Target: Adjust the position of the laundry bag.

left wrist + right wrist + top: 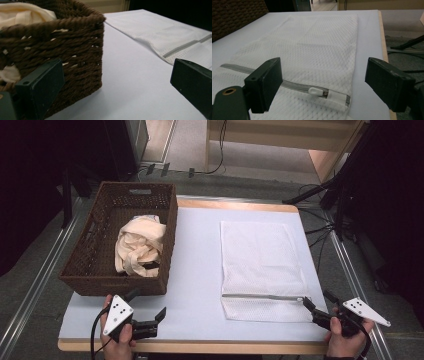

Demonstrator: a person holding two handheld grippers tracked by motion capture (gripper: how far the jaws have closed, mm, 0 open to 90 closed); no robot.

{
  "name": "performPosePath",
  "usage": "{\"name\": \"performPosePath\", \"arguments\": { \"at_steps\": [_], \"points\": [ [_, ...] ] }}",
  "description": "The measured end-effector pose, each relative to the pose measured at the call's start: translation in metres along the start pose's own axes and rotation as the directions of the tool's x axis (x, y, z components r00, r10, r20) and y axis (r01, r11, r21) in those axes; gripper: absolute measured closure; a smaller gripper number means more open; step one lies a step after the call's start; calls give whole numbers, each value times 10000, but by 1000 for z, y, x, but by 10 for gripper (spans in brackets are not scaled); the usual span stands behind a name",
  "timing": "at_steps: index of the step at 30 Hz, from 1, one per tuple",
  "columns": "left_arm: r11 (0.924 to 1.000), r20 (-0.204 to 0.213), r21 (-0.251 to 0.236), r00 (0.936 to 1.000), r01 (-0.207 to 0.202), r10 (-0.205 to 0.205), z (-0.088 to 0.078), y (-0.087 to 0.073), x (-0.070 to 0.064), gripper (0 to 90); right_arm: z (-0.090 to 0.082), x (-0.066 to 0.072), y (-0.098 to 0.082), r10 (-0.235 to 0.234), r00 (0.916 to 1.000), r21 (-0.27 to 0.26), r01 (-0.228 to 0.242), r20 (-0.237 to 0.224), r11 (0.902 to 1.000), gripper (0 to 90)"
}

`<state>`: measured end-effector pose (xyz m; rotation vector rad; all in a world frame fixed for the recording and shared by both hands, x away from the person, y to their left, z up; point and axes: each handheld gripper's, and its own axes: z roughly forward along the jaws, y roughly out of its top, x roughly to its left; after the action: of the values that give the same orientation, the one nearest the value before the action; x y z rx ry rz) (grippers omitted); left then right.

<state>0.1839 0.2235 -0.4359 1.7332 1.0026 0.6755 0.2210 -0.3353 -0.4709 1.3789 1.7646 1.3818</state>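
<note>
1. Brown wicker basket (pixel 100 270) at centre left of the high view, on the desk's (pixel 195 270) left part, its left wall out past the desk edge.
2. Inside the basket: a crumpled cream cloth (pixel 140 245), heaped toward the right wall and rising about to the rim.
3. White mesh laundry bag (pixel 257 265) flat on the right half of the desk, well apart from the basket, with a bare strip of desk between them.
4. Grey zipper (pixel 262 296) across the bag's lower end; white zipper pull (pixel 317 91) at its right end, close to the bag's corner in the right gripper view.
5. Left gripper (pixel 150 317) at lower left of the high view, held in a hand (pixel 117 342), just below the basket's near wall; jaws wide open, nothing between them, one jaw just beside the basket corner in the left gripper view.
6. Right gripper (pixel 315 307) at lower right, held in a hand (pixel 345 340), pointed at the zipper's right end; jaws wide open, straddling the pull's end of the zipper from short of it, gripping nothing.
7. Bag's right edge near the desk's right edge, only a narrow margin left there.
8. Open room: the middle strip and the near lower band of the desk between both grippers.
</note>
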Motion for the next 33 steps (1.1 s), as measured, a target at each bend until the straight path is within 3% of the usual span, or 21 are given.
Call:
{"name": "performPosePath", "arguments": {
  "at_steps": [3,5,13,14,16,18,21,24,29,33],
  "points": [
    [10000,424,-47,9991,-19,21,9,7,-13,0,-2,-5,0,38,9998,49,-39,192,10000,156],
    [9997,622,65,9978,-245,240,19,10,-25,0,-4,-8,2,123,9991,7,-123,406,9999,173],
    [9948,1662,542,9832,-856,756,62,20,-63,0,6,-15,0,585,9978,356,-597,324,9976,213],
    [9942,1698,594,9824,-894,782,69,22,-67,3,7,-15,1,585,9977,378,-597,331,9975,219],
    [9909,1148,691,9876,-1152,1068,83,27,-79,51,9,-15,1,662,9962,502,-690,558,9964,240],
    [9862,1108,864,9851,-1414,1316,99,32,-86,97,12,-16,2,849,9944,625,-888,624,9941,253],
    [9868,920,1292,9920,-978,863,126,40,-91,154,17,-17,2,950,9922,777,-1012,804,9918,270],
    [9839,967,1691,9944,-584,424,153,44,-90,203,22,-15,3,992,9883,874,-1096,1163,9901,300],
    [9670,753,2550,9970,-16,-182,193,44,-83,262,26,-16,3,1089,9845,1105,-1245,1375,9861,378],
    [9509,267,3037,9971,601,-716,215,43,-77,309,26,-25,1,1588,9764,1301,-1782,1466,9754,474]
  ]
}}
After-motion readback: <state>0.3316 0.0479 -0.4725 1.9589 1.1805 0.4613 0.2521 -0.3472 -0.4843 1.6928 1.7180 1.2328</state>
